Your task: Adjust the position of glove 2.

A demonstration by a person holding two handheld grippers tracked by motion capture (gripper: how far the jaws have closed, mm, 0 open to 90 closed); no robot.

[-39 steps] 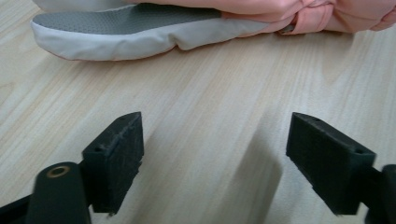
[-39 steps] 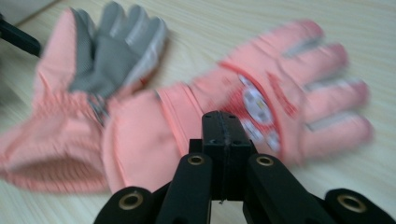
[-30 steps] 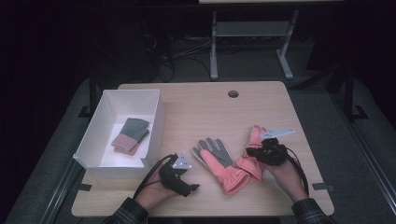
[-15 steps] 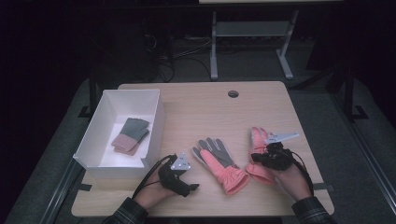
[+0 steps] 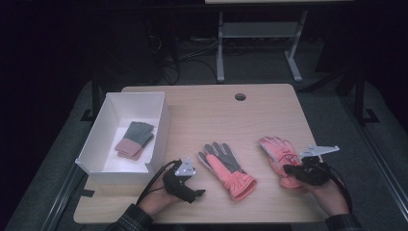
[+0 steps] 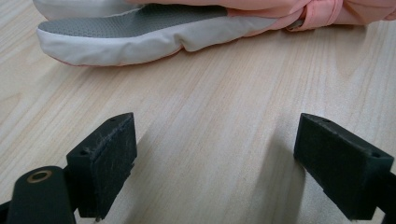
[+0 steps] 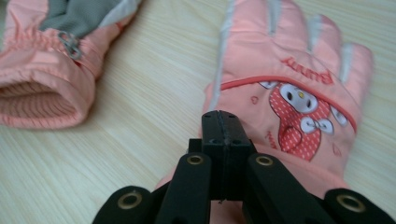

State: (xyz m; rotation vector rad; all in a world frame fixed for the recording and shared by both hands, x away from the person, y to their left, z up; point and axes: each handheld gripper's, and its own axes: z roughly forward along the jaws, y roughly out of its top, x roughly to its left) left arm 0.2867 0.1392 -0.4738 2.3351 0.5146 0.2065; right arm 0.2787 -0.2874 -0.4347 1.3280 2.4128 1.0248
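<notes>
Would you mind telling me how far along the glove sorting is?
One folded pair already lies in the white box. The right claw is shut on the cuff of the cartoon-print glove; the left claw is open. Both pink gloves, including the palm-up glove, remain on the table.

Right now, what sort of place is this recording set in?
Probably a lab or studio workstation, not a home: a light wooden desk with a cable hole, a metal stand's legs and loose cables on the dark floor behind. The surroundings are dark.
</notes>
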